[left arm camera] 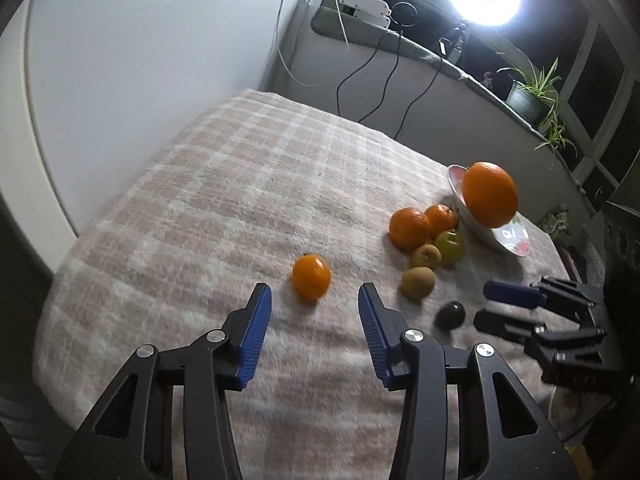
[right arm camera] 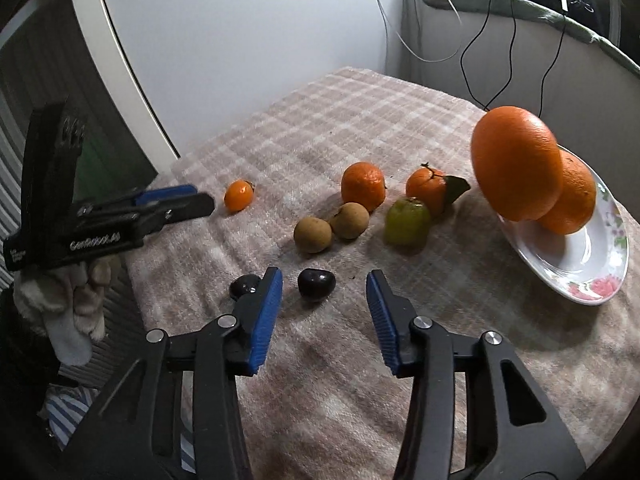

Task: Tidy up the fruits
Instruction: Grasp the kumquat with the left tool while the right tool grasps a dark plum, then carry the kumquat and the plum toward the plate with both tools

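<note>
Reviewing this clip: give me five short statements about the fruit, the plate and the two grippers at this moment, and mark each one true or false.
1. Two large oranges sit on the floral plate. True.
2. The left gripper is clamped on the small orange fruit. False: its jaws are open and the fruit lies just beyond the tips.
3. A dark fruit lies ahead of the right gripper. True.
4. The green fruit is on the plate. False: it rests on the checked blanket.
5. Two brown fruits lie side by side. True.
</note>
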`<state>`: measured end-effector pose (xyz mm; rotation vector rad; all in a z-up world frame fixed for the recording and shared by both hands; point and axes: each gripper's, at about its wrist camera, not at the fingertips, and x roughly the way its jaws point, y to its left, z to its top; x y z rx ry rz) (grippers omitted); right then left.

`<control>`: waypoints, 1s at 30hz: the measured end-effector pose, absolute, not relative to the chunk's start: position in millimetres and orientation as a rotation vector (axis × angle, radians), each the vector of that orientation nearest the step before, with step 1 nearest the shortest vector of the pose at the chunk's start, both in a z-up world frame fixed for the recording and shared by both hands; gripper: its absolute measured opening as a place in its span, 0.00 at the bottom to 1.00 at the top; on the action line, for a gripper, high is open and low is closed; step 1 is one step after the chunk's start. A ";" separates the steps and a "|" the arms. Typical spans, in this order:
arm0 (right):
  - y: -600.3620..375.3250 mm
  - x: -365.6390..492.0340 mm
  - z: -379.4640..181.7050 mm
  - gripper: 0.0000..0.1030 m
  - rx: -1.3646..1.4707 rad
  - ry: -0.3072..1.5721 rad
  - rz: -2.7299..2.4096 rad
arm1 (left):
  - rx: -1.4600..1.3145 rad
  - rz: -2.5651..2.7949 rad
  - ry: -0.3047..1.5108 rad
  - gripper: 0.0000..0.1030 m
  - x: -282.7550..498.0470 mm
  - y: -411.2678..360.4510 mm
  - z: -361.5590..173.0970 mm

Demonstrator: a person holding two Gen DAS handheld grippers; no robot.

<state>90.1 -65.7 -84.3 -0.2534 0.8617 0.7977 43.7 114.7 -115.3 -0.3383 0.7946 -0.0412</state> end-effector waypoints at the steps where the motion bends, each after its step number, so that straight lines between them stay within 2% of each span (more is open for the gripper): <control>1: -63.8 90.1 -85.2 0.43 -0.258 0.864 0.798 | -0.334 -0.041 0.796 0.41 46.5 114.2 -116.5; 11: -46.1 96.2 -103.0 0.36 -0.317 0.901 0.780 | -0.312 -0.040 0.826 0.31 63.6 111.1 -127.7; 19: -41.7 100.6 -111.4 0.25 -0.329 0.922 0.778 | -0.283 -0.024 0.834 0.22 69.5 108.5 -131.9; 30: -49.1 97.4 -106.2 0.23 -0.284 0.916 0.786 | -0.282 -0.043 0.811 0.21 66.0 104.3 -121.3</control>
